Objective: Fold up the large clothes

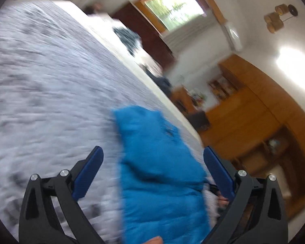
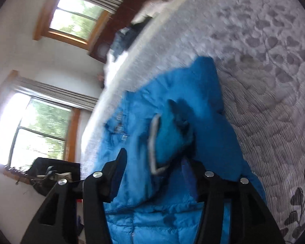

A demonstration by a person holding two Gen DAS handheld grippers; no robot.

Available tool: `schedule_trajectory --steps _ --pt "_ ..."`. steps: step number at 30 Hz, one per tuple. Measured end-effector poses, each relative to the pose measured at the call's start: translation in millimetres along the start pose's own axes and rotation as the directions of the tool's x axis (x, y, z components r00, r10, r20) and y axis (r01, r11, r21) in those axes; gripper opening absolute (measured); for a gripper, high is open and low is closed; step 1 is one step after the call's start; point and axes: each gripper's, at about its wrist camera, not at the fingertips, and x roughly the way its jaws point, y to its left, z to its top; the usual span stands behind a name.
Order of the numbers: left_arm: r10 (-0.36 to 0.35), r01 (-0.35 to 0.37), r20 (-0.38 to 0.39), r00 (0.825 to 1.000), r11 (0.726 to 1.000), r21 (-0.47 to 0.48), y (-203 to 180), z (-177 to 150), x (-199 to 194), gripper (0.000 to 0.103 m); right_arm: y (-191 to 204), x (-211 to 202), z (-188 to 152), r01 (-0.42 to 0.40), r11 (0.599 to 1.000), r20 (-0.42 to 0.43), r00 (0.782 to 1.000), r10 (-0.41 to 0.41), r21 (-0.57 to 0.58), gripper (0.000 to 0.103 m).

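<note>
While both views blur, blue puffer jacket (image 2: 172, 134) lies bunched on bed (image 1: 42, 85), grey leaf-print quilt. Left gripper (image 1: 152, 152) fingers spread wide, jacket between, untouched. Right gripper (image 2: 154, 158) fingers apart around jacket fold. Windows (image 2: 40, 130), wooden cabinets (image 1: 254, 118) beyond.
</note>
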Motion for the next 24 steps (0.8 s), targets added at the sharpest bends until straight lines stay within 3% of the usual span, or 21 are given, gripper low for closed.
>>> schedule_trajectory --steps 2,4,7,10,12,16,19,21,24 --pt "-0.038 0.037 -0.047 0.998 0.999 -0.034 -5 9 27 0.098 1 9 6 -0.001 1.000 -0.035 0.999 0.001 -0.001 0.026" --pt "-0.063 0.059 -0.077 0.995 0.997 -0.055 -7 14 44 0.098 7 6 10 0.012 0.998 0.002 1.000 -0.012 -0.053 0.020" --pt "-0.096 0.093 -0.135 0.986 0.995 -0.033 -19 16 73 0.098 18 -12 3 0.061 0.984 0.109 0.993 -0.043 -0.170 0.019" --pt "-0.057 0.054 -0.193 0.980 0.998 -0.022 -20 12 104 0.098 2 -3 -2 0.131 0.973 0.101 0.988 -0.113 -0.192 0.023" --pt "-0.017 0.016 -0.236 0.972 1.000 -0.008 -20 8 122 0.098 -6 -4 0 0.100 0.979 0.072 0.994 -0.088 -0.178 0.028" --pt "-0.008 0.028 -0.291 0.957 0.998 0.062 -29 5 141 0.098 11 -48 0 0.095 0.967 0.220 0.975 -0.042 -0.236 0.035" --pt "0.048 -0.021 -0.318 0.947 0.996 0.086 -25 8 161 0.098 28 -43 1 0.046 0.952 0.163 0.987 0.004 -0.303 0.040" --pt "0.076 -0.060 -0.334 0.940 0.997 0.057 -11 5 170 0.098 27 -21 1 0.054 0.947 0.097 0.995 -0.025 -0.317 0.040" --pt "0.081 -0.073 -0.335 0.939 0.997 0.035 3 3 172 0.098 5 9 7 0.122 0.955 0.042 0.992 -0.115 -0.270 0.026"
